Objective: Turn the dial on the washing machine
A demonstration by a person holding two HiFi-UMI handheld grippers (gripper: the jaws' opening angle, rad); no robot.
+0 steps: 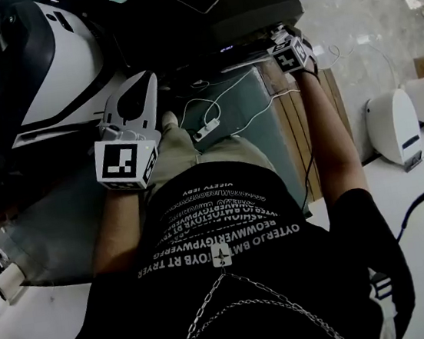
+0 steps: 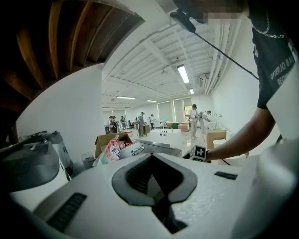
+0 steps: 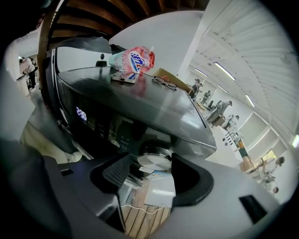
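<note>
The dark washing machine [image 1: 207, 10] stands in front of me, and its control panel [image 3: 107, 128] shows lit digits. A round silver dial [image 3: 155, 158] sits on the front. My right gripper [image 3: 153, 170] is at the machine's front [image 1: 286, 41]. Its jaws are open and straddle the dial, with a thin dark gap at the ribbed left pad [image 3: 117, 172]. My left gripper [image 1: 134, 99] is held low by my body, away from the machine. In the left gripper view it [image 2: 161, 179] is open with nothing between its jaws.
A pink pouch [image 3: 133, 59], a phone [image 3: 124, 77] and glasses [image 3: 163, 83] lie on the machine's top. A white and dark appliance [image 1: 50, 58] stands to the left. A power strip [image 1: 207, 130] and cables lie on the floor below. White units [image 1: 396, 126] stand at the right.
</note>
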